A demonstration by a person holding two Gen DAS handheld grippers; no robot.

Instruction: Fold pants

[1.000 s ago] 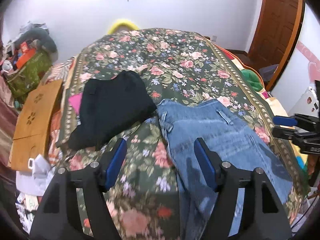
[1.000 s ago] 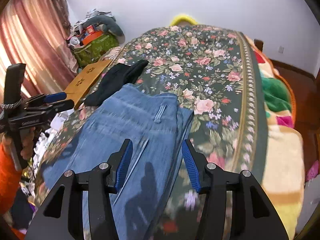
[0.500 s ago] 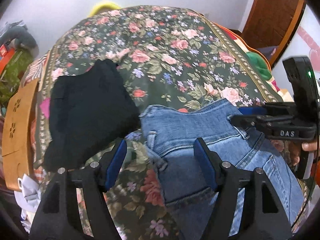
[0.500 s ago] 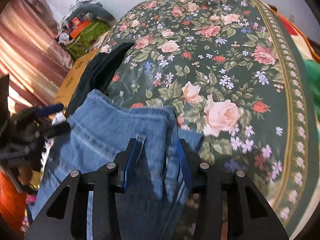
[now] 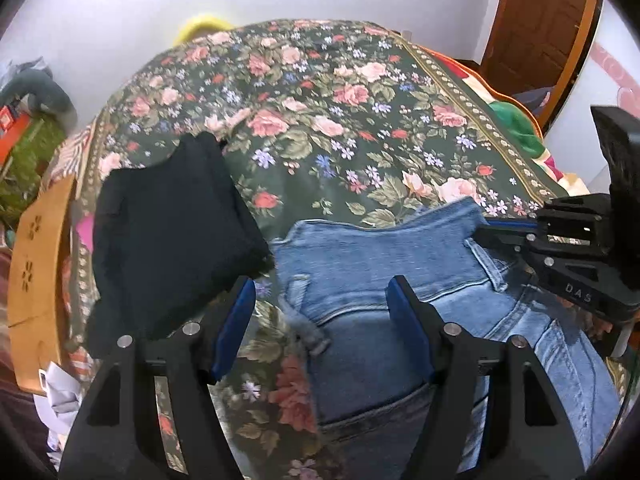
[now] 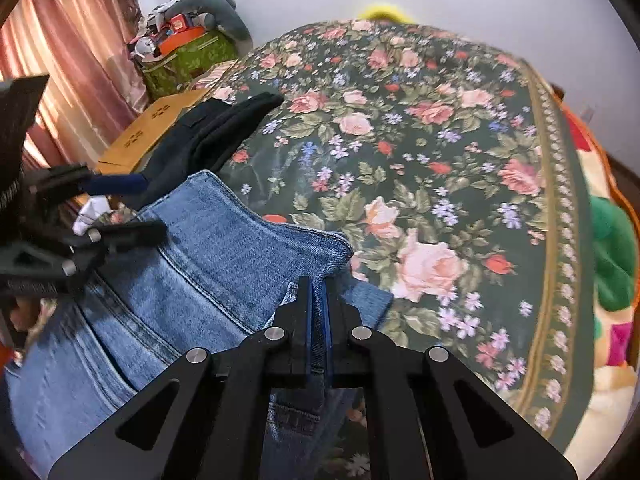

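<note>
pants: blue denim jeans [image 5: 384, 264] lie waistband-up on the bed, near edge, just beside a folded black garment [image 5: 168, 232]
right gripper [image 6: 318, 304]: jaws have just been closing, now clenched on the waistband corner, denim pinched between the blue pads
left gripper [image 5: 320, 304]: jaws spread wide, released, hovering over the other waistband corner and its loose belt loop, pads not pressing cloth
step: judged as grabbing both waist corners before the first fold
how to do it well: bring left gripper down so a pad goes under the waistband edge, take both layers, avoid catching only the belt loop; clamp firm, then lift both corners level so the legs hang even; keep clear of the black garment
surface: dark green bedspread with pink roses [image 6: 440, 160], soft, likely to bunch if dragged
room: white wall, brown wooden door [image 5: 540, 28], pink curtain [image 6: 72, 60], light wooden board [image 5: 40, 264] and a cluttered pile at bedside
</note>
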